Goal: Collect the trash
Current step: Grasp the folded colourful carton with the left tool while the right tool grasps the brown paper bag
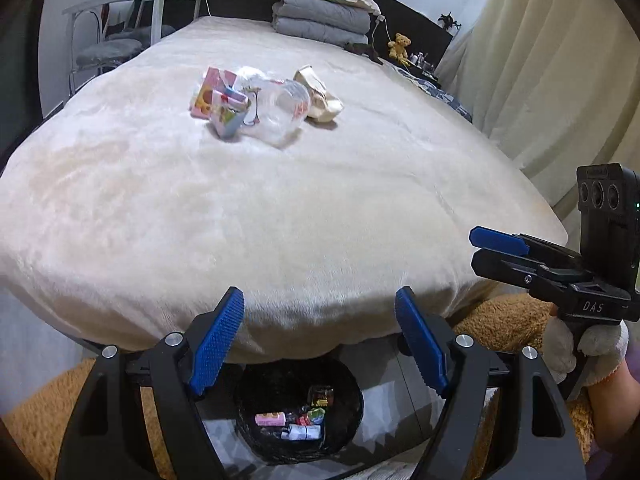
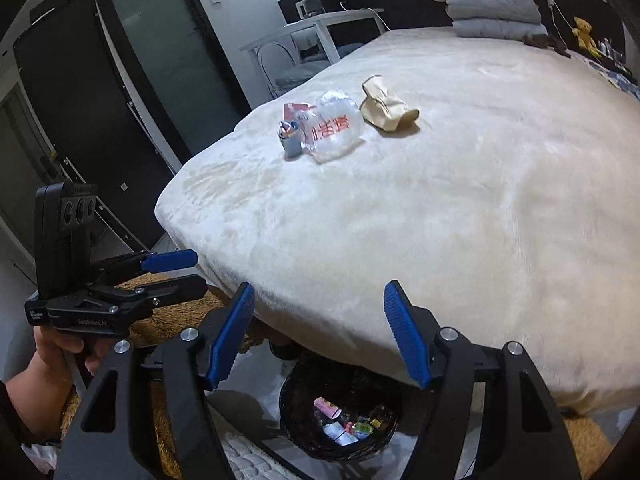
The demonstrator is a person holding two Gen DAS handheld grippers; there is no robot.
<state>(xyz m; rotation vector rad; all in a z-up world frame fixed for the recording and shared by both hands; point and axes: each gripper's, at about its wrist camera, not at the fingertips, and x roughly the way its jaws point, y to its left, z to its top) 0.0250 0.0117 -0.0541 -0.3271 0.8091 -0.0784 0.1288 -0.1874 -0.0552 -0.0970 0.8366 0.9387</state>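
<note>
While both the left gripper (image 1: 320, 340) and right gripper (image 2: 318, 336) hang empty, jaws apart, over the bin (image 1: 352, 396), the clear plastic bag (image 1: 282, 110), cartons (image 1: 218, 100) and crumpled paper bag (image 1: 320, 96) lie mid-bed, well beyond the bin; the slippery film could slide free if pinched shallowly.

Wrappers (image 1: 218, 100), clear cup (image 1: 282, 110), crumpled bag (image 1: 320, 98), clustered mid-bed

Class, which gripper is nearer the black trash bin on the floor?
Neither clearly. The left gripper and right gripper both hang open, empty, just above the bin at the bed's foot.
</note>
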